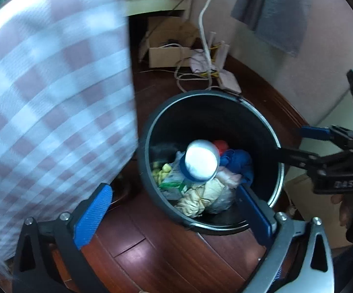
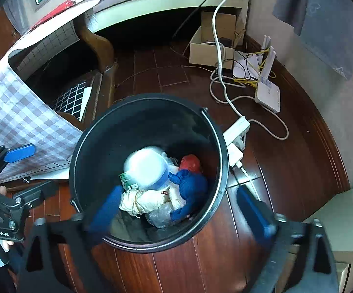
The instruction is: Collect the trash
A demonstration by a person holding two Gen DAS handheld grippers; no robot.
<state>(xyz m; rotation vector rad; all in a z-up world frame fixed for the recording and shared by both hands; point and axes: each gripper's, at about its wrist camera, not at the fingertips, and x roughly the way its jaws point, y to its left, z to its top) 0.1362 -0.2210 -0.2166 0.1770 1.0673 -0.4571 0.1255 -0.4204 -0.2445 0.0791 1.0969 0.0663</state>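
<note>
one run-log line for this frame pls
left gripper: open, empty | right gripper: open, empty | round white blue-rimmed container: blurred, above bagged trash | black round plastic bin: upright

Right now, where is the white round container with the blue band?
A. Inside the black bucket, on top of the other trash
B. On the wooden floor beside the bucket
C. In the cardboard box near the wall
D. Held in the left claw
A: the white round container lies within the black bucket above bagged trash; both claws are open and empty.

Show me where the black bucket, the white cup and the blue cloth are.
black bucket (image 2: 152, 112), right wrist view, on its far inner wall.
white cup (image 2: 144, 166), right wrist view, on its pale round bottom.
blue cloth (image 2: 191, 188), right wrist view, on its bunched middle.
</note>
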